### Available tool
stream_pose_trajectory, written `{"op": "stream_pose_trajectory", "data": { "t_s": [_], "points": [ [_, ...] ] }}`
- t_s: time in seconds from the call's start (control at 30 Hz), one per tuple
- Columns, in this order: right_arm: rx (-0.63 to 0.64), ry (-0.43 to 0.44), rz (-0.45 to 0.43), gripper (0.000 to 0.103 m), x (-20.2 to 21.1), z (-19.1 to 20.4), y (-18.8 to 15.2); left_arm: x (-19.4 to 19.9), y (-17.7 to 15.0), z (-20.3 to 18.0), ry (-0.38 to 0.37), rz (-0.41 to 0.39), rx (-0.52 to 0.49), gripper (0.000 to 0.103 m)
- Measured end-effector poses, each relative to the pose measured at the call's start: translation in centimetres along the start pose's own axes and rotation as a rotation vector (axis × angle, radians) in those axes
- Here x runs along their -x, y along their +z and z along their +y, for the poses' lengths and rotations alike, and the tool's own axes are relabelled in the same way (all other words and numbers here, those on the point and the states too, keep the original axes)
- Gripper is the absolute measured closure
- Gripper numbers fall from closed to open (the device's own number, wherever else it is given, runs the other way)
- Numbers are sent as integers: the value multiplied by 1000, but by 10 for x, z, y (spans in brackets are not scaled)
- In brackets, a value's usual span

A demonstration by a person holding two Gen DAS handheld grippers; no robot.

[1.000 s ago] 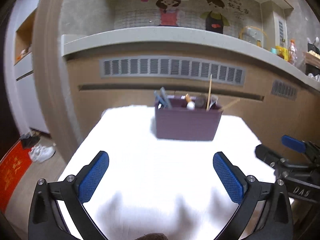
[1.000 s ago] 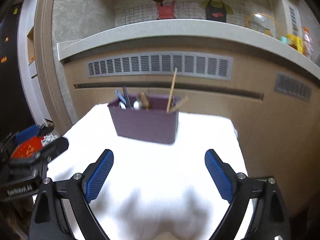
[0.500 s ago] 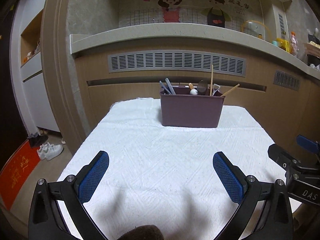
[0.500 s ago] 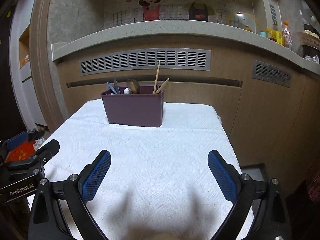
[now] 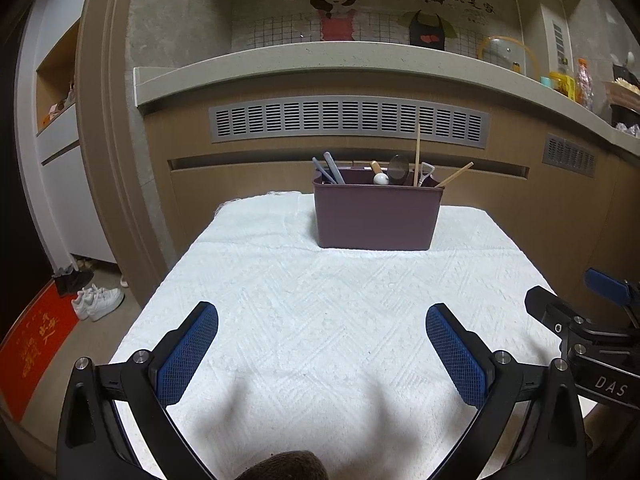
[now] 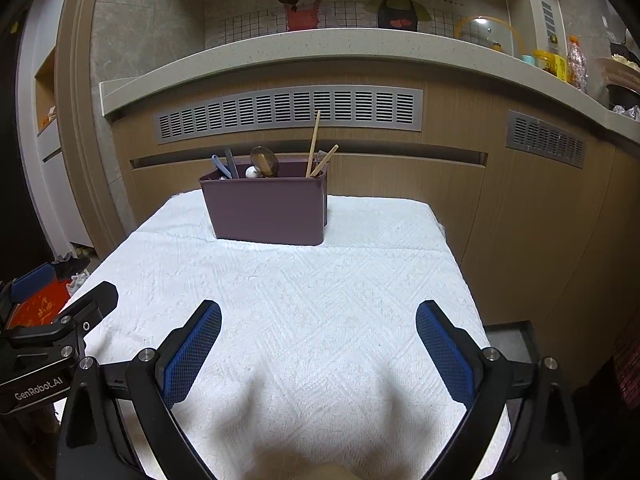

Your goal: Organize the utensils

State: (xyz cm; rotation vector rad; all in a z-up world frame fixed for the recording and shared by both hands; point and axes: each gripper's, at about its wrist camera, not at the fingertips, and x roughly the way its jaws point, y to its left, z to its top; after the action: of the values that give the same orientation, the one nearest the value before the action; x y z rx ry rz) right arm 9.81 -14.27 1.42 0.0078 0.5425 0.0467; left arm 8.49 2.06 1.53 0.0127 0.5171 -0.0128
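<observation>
A purple utensil bin (image 5: 376, 216) stands at the far end of the white cloth-covered table (image 5: 320, 320); it also shows in the right wrist view (image 6: 266, 210). In it stand grey-blue handles (image 5: 330, 168), a dark spoon (image 5: 398, 168), wooden chopsticks (image 5: 418, 148) and a small metal tool (image 5: 425, 172). My left gripper (image 5: 322, 354) is open and empty over the near part of the table. My right gripper (image 6: 318, 354) is open and empty, beside the left one.
A wooden counter front with grey vents (image 5: 348, 120) rises behind the table. Jars and a glass lid (image 6: 488, 36) sit on the counter top. White shoes (image 5: 98, 302) and a red mat (image 5: 34, 344) lie on the floor at left.
Both grippers have drawn back and steadied; the bin now sits farther off and more centred in the views. Both stay open and empty.
</observation>
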Motion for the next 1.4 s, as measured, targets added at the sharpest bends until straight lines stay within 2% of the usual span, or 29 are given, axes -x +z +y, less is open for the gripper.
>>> {"op": "stream_pose_trajectory", "data": {
  "t_s": [1.4],
  "points": [
    [-1, 6, 11, 5, -1, 2, -3, 0, -3, -1, -8, 11, 6, 0]
  ]
}}
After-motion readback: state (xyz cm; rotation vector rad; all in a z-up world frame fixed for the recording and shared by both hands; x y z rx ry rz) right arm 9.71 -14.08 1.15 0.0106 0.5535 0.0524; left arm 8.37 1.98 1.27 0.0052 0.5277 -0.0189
